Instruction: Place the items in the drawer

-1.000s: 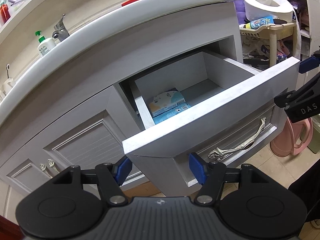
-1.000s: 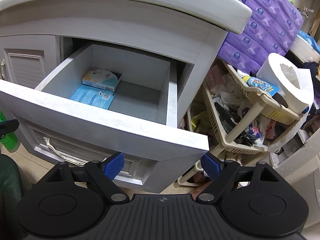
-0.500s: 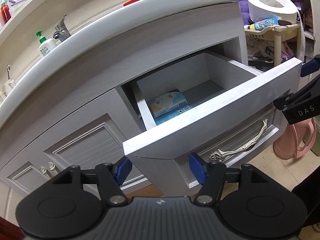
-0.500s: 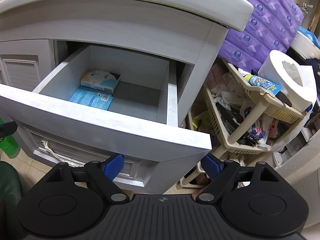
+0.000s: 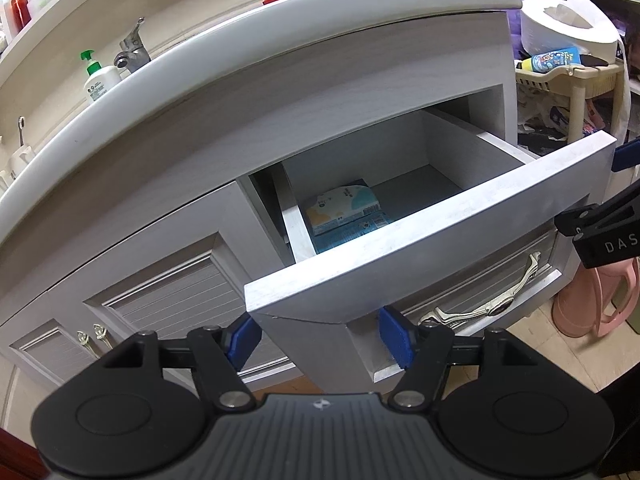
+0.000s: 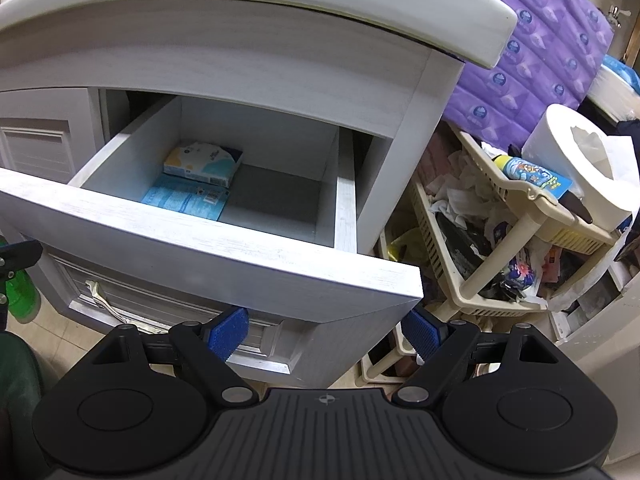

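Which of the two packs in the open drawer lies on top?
The white, yellow and blue pack lies on top; the flat light blue pack sits beneath it, nearer the drawer front.

A pale grey drawer [image 6: 224, 256] stands pulled out from a vanity cabinet [image 6: 248, 68], its floor holding two items at the left. A flat blue packet [image 6: 182, 202] lies on the drawer floor against the left wall, and a tissue pack [image 6: 202, 164] with white, yellow and blue print rests behind it, partly overlapping its rear edge; the right half of the floor is bare. From the left wrist camera, the drawer [image 5: 420, 248] front hides most of the packet [image 5: 340, 236] beneath the pack [image 5: 342, 204].
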A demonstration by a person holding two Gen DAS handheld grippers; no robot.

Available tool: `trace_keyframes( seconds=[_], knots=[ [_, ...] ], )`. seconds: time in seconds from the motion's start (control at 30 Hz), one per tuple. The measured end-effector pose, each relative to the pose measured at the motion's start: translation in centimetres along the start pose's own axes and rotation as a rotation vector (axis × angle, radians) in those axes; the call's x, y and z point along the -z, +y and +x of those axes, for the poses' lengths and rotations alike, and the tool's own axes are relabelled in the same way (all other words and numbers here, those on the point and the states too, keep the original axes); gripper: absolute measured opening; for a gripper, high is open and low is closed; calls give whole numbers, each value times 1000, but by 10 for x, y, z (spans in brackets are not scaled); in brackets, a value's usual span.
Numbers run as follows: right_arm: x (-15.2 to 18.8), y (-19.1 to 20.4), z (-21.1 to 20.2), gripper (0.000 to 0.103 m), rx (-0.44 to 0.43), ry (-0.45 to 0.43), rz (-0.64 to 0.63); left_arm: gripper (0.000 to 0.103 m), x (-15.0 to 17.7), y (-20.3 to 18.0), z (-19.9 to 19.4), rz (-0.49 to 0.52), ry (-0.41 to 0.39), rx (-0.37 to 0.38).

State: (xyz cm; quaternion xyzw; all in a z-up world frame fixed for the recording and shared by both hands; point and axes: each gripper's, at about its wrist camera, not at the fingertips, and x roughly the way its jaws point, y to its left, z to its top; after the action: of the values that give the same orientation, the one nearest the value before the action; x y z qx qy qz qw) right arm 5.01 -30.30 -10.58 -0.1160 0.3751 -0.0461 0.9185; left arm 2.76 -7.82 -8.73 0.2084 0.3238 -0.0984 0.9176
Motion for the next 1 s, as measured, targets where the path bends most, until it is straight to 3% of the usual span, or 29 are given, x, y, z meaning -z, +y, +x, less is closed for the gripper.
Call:
trace_keyframes(
  seconds=[1.0],
  knots=[
    [-9, -1, 13, 83, -8, -1, -14, 84, -15, 2, 13, -46, 21, -11]
  ],
)
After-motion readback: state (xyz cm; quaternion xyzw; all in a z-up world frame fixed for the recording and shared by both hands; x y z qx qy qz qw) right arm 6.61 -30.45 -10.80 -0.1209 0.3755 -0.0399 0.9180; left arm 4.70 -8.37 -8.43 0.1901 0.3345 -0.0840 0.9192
